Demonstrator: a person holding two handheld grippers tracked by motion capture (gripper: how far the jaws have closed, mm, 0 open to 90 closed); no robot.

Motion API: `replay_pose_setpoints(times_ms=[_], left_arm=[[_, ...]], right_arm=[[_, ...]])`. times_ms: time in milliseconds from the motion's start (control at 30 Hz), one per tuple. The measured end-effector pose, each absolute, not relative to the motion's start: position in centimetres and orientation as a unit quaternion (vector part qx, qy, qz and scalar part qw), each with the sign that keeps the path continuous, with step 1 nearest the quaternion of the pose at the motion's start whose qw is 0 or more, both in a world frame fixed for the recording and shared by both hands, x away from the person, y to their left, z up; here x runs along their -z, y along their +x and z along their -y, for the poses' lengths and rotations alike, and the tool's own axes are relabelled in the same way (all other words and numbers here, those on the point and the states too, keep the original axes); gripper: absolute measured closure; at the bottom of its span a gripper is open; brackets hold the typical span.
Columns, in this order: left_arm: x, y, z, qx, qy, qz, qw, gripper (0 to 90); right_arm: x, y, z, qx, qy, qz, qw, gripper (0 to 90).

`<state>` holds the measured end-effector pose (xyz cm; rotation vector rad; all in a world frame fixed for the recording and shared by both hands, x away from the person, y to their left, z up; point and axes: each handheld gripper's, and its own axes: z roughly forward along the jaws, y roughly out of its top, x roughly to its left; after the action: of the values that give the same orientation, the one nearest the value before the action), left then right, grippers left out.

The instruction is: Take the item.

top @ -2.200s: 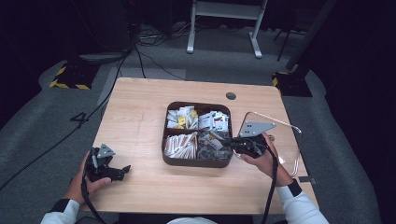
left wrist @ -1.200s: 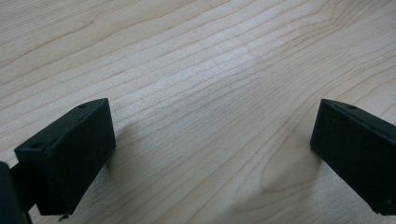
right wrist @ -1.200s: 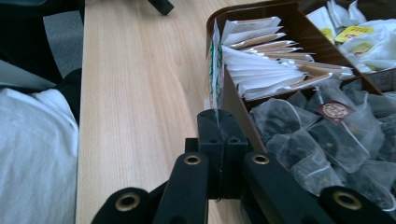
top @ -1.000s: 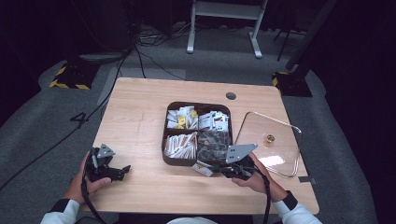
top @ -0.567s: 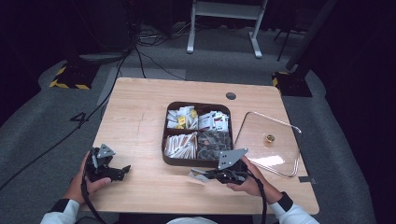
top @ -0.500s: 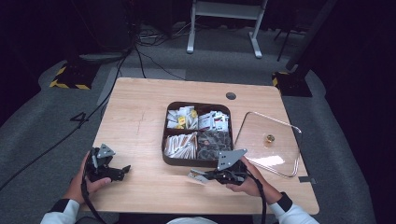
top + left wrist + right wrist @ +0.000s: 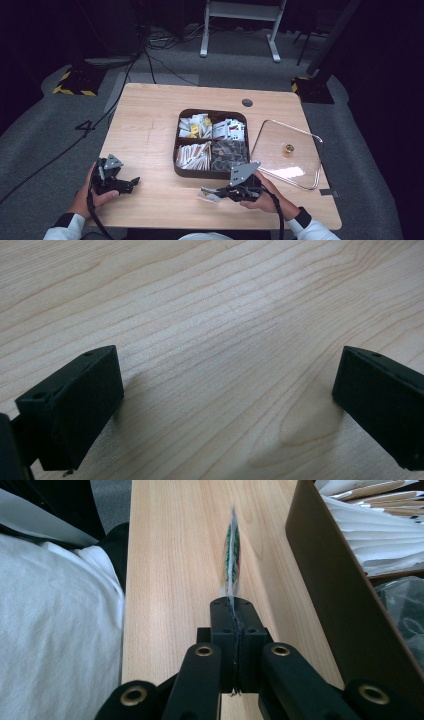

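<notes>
Thin paper-foil sachet [image 7: 232, 555], lower centre of the high view, just over the counter [image 7: 150, 125] in front of the tray [image 7: 176, 150]. Right claw [image 7: 233, 602] pinches one edge. Likely light, floppy, crushable; edge grip suits. Left claw [image 7: 225, 405] spread, empty.

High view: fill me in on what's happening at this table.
A person works two hand-held grippers at a wooden table. The right gripper is shut on a small flat packet, held edge-on just in front of the dark brown four-compartment tray of sachets and sticks. The tray's clear square lid with a gold knob lies to its right. The left gripper rests open at the near left, holding nothing.
</notes>
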<state>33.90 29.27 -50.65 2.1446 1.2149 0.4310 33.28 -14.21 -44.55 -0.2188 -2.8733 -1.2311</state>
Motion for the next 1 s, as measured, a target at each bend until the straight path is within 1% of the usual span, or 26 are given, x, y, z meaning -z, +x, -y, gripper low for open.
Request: replay_pose_setpoints(times_ms=[200,233,300,333,400,467,567,767,1000], left_arm=[[50.7,33.9,-29.3,-0.163,0.814,-0.461,0.314,0.2],[50.7,33.9,-29.3,-0.164,0.814,-0.461,0.314,0.2],[50.7,33.9,-29.3,-0.163,0.814,-0.461,0.314,0.2],[50.7,33.9,-29.3,-0.163,0.814,-0.461,0.314,0.2],[50.7,33.9,-29.3,-0.162,0.813,-0.462,0.315,0.2],[50.7,33.9,-29.3,-0.162,0.813,-0.462,0.315,0.2],[50.7,33.9,-29.3,-0.163,0.814,-0.460,0.314,0.2],[50.6,33.9,-29.3,-0.163,0.814,-0.460,0.314,0.2],[50.7,33.9,-29.3,-0.163,0.814,-0.461,0.314,0.2]], right_arm=[[44.6,33.4,14.2,0.391,-0.078,0.917,-0.008,77.8],[44.5,33.4,14.2,0.390,-0.078,0.917,-0.011,74.4],[44.5,33.6,14.3,0.388,-0.087,0.917,-0.019,64.0],[44.5,33.7,14.4,0.387,-0.089,0.917,-0.023,61.9],[44.3,33.9,14.6,0.389,-0.098,0.915,-0.033,54.8],[44.1,34.1,14.8,0.390,-0.105,0.914,-0.044,52.4],[43.7,34.3,15.2,0.397,-0.113,0.909,-0.056,46.4],[43.2,34.7,15.9,0.405,-0.128,0.903,-0.069,41.2],[42.5,35.2,17.0,0.414,-0.143,0.894,-0.093,39.3]])
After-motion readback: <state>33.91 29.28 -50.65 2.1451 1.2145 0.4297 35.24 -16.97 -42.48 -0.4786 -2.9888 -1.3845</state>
